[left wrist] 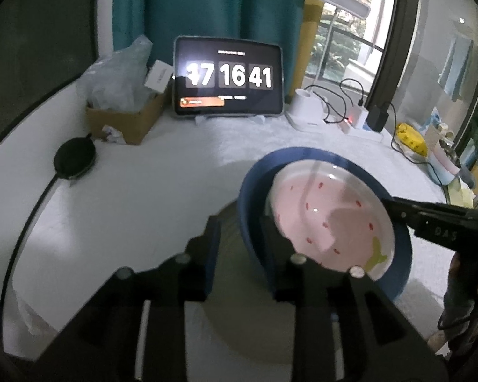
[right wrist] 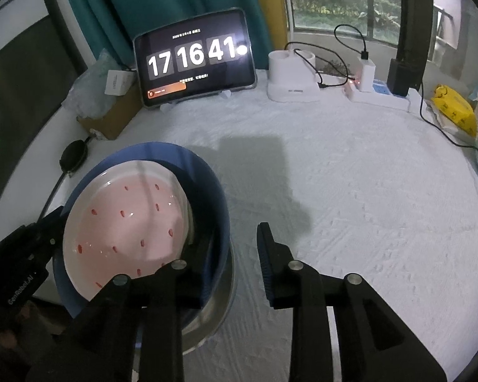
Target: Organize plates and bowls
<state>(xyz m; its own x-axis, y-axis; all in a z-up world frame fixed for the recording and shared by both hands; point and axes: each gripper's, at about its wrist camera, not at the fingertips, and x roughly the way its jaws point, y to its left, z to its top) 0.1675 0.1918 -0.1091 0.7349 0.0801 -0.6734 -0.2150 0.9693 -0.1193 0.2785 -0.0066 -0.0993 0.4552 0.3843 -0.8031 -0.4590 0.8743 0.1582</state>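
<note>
A pink plate [left wrist: 331, 219] with red dots lies inside a blue bowl [left wrist: 255, 187], which sits in a steel bowl [right wrist: 220, 305]. In the right wrist view the pink plate [right wrist: 127, 219] and blue bowl [right wrist: 207, 184] show at lower left. My left gripper [left wrist: 239, 248] is open, its fingers either side of the blue bowl's near rim. My right gripper [right wrist: 235, 254] is open too, its left finger inside the blue bowl's rim and its right finger [right wrist: 271, 264] outside. The right gripper also shows in the left wrist view [left wrist: 395, 213] at the plate's edge.
A tablet clock [left wrist: 228, 78] stands at the back of the white-clothed table [right wrist: 350, 207]. A cardboard box [left wrist: 124, 117], a black round pad [left wrist: 75, 157], a white lamp base [right wrist: 293, 76], chargers with cables [right wrist: 366, 73] and a yellow pack [right wrist: 455, 108] line the edges.
</note>
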